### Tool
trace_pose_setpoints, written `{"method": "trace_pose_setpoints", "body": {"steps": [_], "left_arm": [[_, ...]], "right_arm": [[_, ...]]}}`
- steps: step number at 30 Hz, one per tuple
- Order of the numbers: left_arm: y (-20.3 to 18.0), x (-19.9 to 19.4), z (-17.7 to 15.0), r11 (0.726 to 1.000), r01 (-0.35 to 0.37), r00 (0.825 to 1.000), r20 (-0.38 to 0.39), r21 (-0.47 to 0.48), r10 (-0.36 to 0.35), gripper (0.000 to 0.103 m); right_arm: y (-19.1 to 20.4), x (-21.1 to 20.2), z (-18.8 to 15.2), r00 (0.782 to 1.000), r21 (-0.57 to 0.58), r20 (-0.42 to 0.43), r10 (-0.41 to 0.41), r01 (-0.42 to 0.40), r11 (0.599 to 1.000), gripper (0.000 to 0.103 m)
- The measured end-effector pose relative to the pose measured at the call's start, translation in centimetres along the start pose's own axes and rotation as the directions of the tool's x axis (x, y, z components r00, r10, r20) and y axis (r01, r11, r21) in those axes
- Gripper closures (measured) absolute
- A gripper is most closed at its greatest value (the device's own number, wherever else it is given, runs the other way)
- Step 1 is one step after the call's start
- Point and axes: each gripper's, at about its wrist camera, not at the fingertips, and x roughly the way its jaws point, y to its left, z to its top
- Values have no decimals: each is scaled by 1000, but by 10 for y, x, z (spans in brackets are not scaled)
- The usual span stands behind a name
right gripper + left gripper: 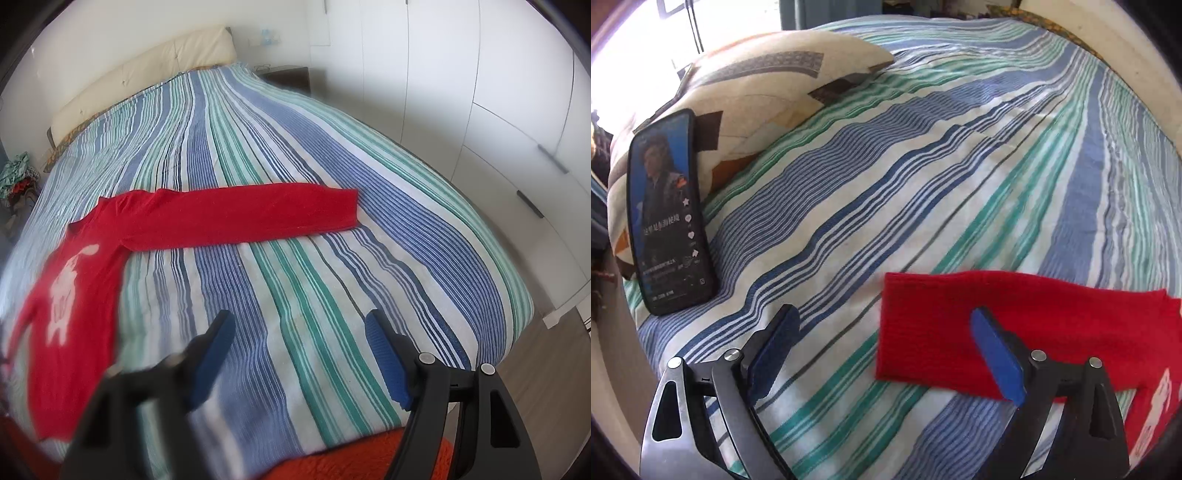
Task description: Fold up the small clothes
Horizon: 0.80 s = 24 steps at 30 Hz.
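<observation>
A small red knit sweater (85,266) with a white figure on its front lies flat on the striped bed. One sleeve (243,216) stretches out to the right in the right wrist view. The other sleeve (945,332) shows in the left wrist view. My left gripper (886,317) is open and empty, with its right finger over that sleeve's cuff end. My right gripper (299,325) is open and empty above the bare bedspread, to the right of the sweater's body and nearer than the outstretched sleeve.
A phone (668,214) with a lit screen leans on a patterned pillow (757,92) at the left. The striped bedspread (295,147) covers the bed. A cream headboard (147,74), white wardrobes (480,110) and an orange cloth (351,461) at the near edge.
</observation>
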Motion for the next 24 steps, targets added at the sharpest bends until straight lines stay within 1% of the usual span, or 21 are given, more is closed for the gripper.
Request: {"method": "trace_pose_setpoints", "body": {"steps": [1,3,5,8,11,12,14,17,19,20,22,24], "left_arm": [[-7,-11,-5,999,41,999,14,21,-41,8],[-24,-33,-18,989,120,992,35,81,-123,8],[-47,-49,-34,969,191,979,35,156,-199,7],[-79,-58,-63,931,267,962,-6,249,-274,7],[-109,-48,-84,895,324,946,-87,308,-313,7],[-116,-44,-91,888,324,946,-101,327,-308,7],[-129,-34,-101,879,301,954,-115,369,-278,7],[-133,-12,-119,870,264,963,-168,416,-212,7],[-137,-9,-128,853,233,972,-136,467,-192,1],[-139,-10,-131,846,222,975,-130,486,-181,1],[-141,-11,-134,843,206,978,-123,497,-167,1],[-141,-10,-135,847,205,978,-123,490,-166,0]], "right_arm": [[1,-1,0,1000,-2,7,-7,7,1000,31],[2,-6,0,999,-8,28,-17,18,1000,30],[2,-11,-1,998,-4,51,-28,28,1000,31],[-2,-16,-2,997,12,73,-33,32,999,30],[-4,-17,-2,996,24,77,-32,31,999,30],[-4,-17,-2,997,24,76,-32,30,999,30],[-4,-17,-2,996,21,77,-35,33,999,30],[-4,-18,-3,996,17,82,-36,35,999,30],[-4,-18,-3,996,17,82,-36,35,999,29],[-5,-19,-3,996,18,82,-36,35,999,29],[-5,-18,-2,996,19,82,-37,36,999,29],[-5,-18,-2,996,19,80,-40,38,999,29]]}}
